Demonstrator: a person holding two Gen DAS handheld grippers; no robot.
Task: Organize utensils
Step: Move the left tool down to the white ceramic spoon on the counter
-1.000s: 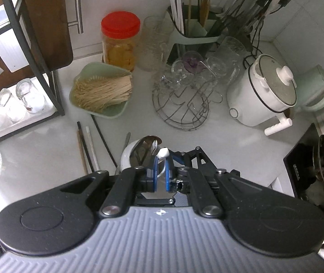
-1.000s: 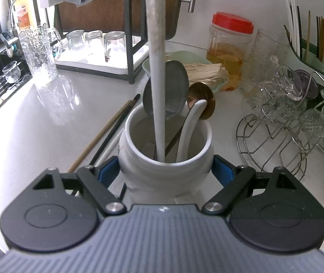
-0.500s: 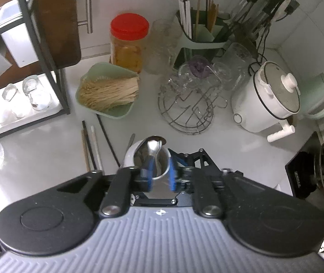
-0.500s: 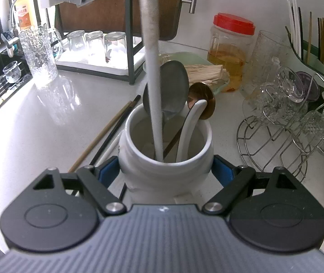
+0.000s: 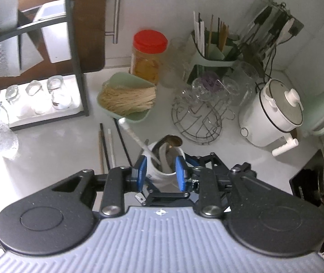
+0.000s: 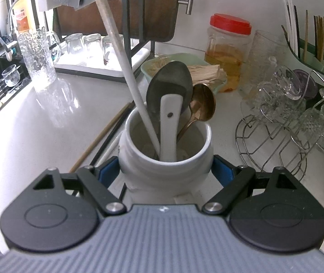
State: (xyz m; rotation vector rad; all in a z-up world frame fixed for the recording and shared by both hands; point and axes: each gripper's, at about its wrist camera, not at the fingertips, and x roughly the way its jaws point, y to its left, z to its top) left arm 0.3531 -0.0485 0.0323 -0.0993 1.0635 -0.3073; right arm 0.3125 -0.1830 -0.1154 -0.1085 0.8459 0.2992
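Landmark: white ceramic jar [image 6: 165, 157], upright on the white table [image 6: 37, 122].
Right tongs [image 6: 165, 170]: clenched on the jar, one blue pad against each side of its belly.
Left tongs [image 5: 160, 174]: above the jar, jaws opening, nothing between the pads; the jar's mouth shows in the gap below.
White chopstick [image 6: 121, 61]: tip inside the jar, leaning up and away to the jar's left, free of both tongs.
Spoons in the jar: grey metal spoon [image 6: 168, 86], white ceramic spoon [image 6: 170, 125] and copper spoon [image 6: 201, 107], bowls or handles rising past the far rim.
Loose chopsticks [image 5: 106, 145]: flat on the table just left of the jar.
Green dish of noodles [image 5: 128, 99]: beyond the jar.
Wire glass rack [image 5: 197, 118]: right of the jar, beyond it.
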